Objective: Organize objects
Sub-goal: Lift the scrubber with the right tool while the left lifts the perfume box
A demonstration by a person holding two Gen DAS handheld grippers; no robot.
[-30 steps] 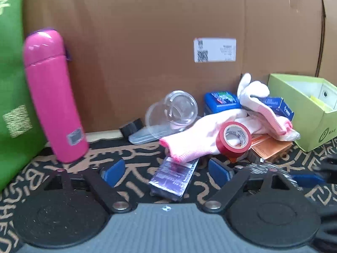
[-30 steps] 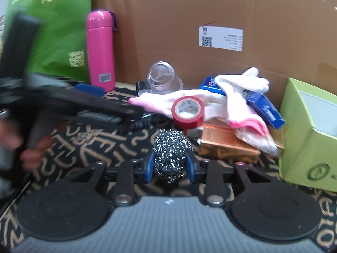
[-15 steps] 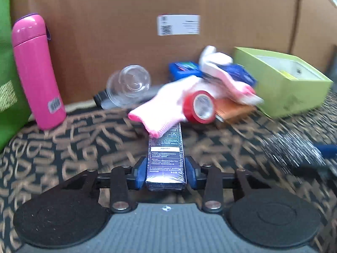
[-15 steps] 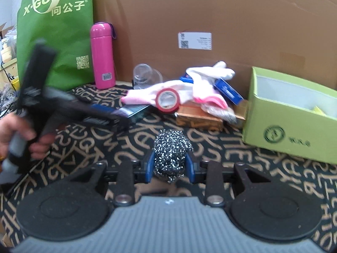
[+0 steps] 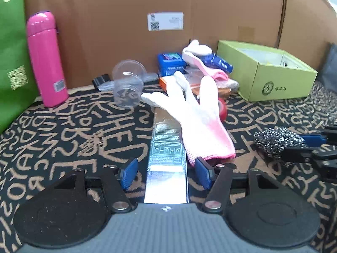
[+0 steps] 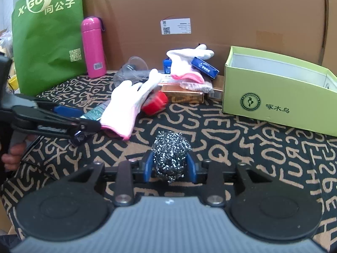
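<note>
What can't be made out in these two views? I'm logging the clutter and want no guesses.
- Long box, left wrist view: far end hidden under the white glove; print too small to read.
- Red tape roll, both views: mostly covered by that glove.
- Green box, right wrist view: contents hidden by its front wall.
- Orange boxes: covered by a second glove; labels blurred.
- Shipping label: text too small.

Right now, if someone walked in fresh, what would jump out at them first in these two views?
Probably the pink bottle standing upright against the cardboard wall beside the green tote bag at far left. Next, the steel wool scourer clamped in the right gripper above the patterned cloth. Then the white-and-pink glove draped over the long box that lies between the opening jaws of the left gripper.
</note>
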